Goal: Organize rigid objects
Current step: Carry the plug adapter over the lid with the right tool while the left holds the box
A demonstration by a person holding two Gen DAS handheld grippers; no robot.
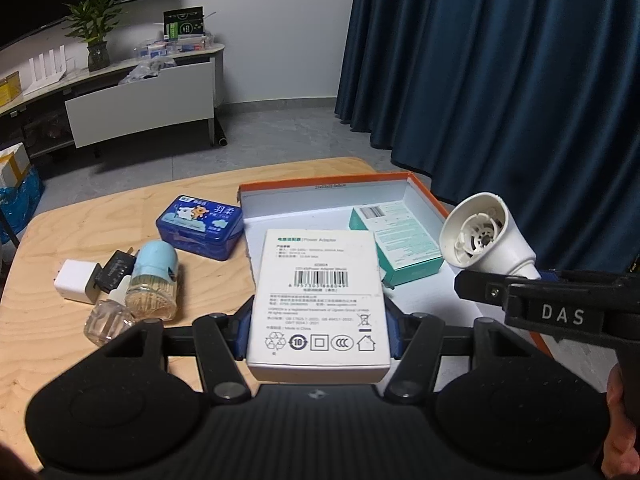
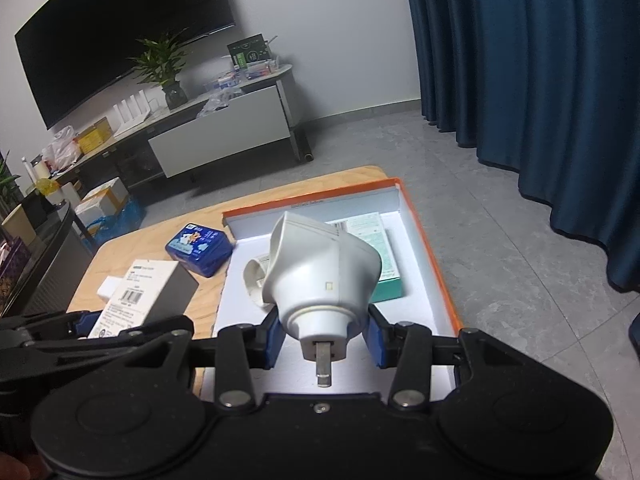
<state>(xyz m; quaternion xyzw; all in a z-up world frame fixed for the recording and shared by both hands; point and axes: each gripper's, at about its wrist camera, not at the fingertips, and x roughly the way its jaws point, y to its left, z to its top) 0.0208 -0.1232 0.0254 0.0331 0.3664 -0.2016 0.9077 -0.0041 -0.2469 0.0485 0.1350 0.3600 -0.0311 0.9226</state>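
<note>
1. Left gripper (image 1: 318, 330): blue pads pinching the near end of a white power-adapter box (image 1: 320, 300), barcode face up, held above the near-left part of the orange-rimmed tray (image 1: 320, 189).
2. Right gripper (image 2: 325, 338): pads pressed on the narrow neck of a white plug-in device (image 2: 320, 276), metal prong pointing back toward the camera, wide end tilted away, held over the tray's white floor.
3. On the wooden table (image 1: 80, 224), left of the tray's near edge: a small clear glass bottle (image 1: 106, 320) lying against a toothpick jar with a pale-blue cap (image 1: 154, 280), also on its side.
4. Just beyond those: a white charger cube (image 1: 74, 282) touching a black plug adapter (image 1: 114, 274).
5. Farther in, just beside the tray's left wall: a blue tin with a cartoon lid (image 1: 200, 226), flat on the table.
6. Inside the tray toward its far-right corner: a teal-and-white carton (image 1: 396, 240), lying flat.
7. Past the table's far edge: grey floor, a low white cabinet (image 1: 140, 106) bearing a potted plant (image 1: 96, 28), and a dark blue curtain (image 1: 500, 80) at the right.
</note>
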